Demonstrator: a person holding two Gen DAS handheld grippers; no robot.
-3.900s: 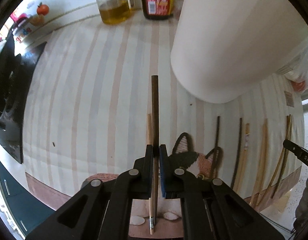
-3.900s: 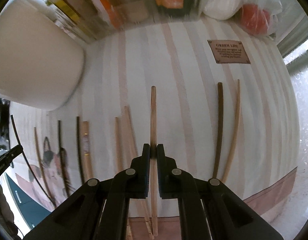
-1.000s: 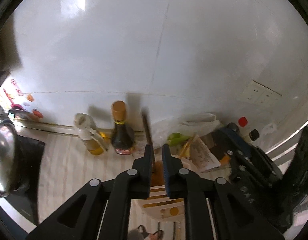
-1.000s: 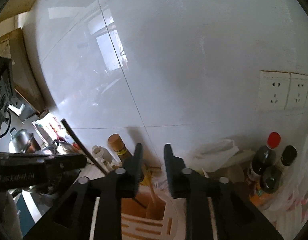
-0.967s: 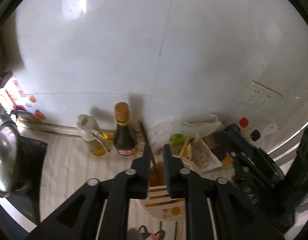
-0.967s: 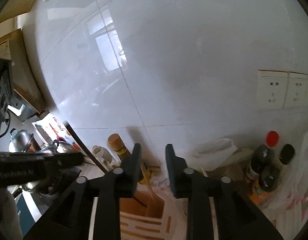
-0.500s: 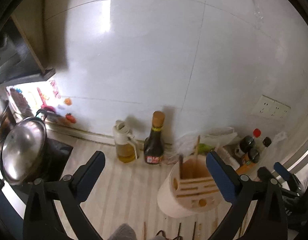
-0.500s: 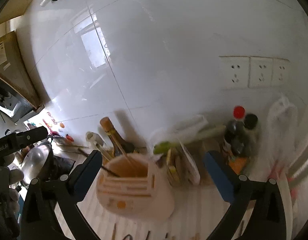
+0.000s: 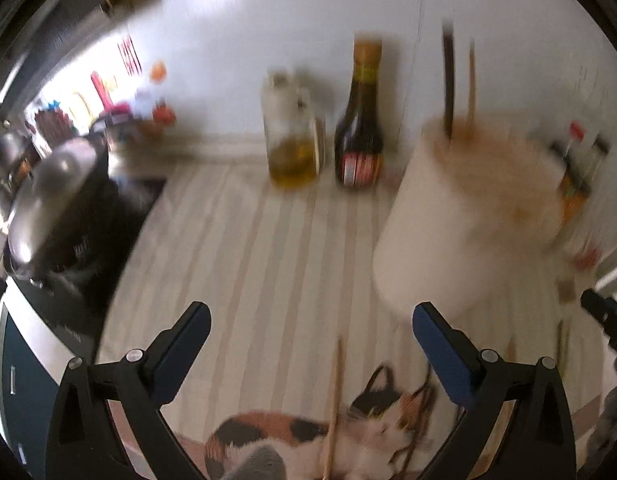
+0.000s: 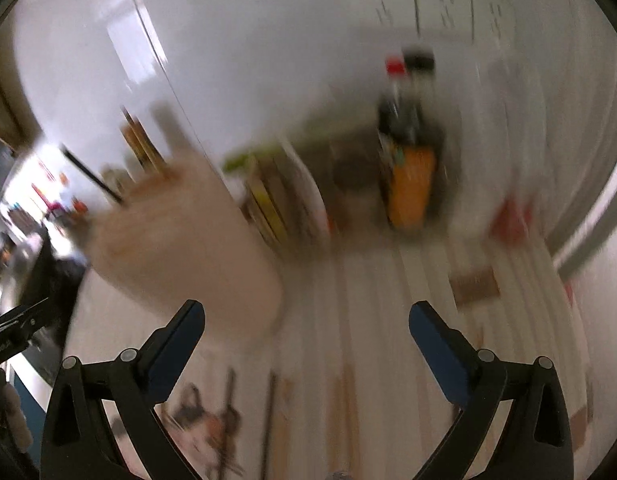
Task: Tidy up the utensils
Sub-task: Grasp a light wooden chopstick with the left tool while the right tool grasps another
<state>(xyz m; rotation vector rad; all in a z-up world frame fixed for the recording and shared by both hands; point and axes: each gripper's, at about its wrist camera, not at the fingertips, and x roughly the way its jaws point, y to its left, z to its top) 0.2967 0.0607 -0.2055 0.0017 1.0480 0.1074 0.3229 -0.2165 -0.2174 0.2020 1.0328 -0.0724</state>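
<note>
The white utensil holder (image 9: 460, 216) stands on the striped mat with a dark chopstick (image 9: 448, 80) and a light chopstick (image 9: 471, 76) upright in it. My left gripper (image 9: 311, 316) hangs open above the mat, left of the holder, with nothing between its fingers. A light chopstick (image 9: 335, 400) lies on the mat just below it. In the blurred right wrist view the holder (image 10: 180, 248) is at the left, and my right gripper (image 10: 306, 312) is wide, its jaws closing on nothing. Several chopsticks (image 10: 268, 420) lie on the mat below it.
An oil bottle (image 9: 292, 140) and a soy sauce bottle (image 9: 360, 128) stand at the wall. A lidded pot (image 9: 52, 196) sits on the stove at left. Sauce bottles (image 10: 408, 120) and an orange pack (image 10: 412, 184) stand behind the right gripper. The mat bears a cat print (image 9: 308, 440).
Both grippers let go of their chopsticks into the holder and opened wide. Both then came down and tilted toward the mat, so the holder now stands ahead, not below.
</note>
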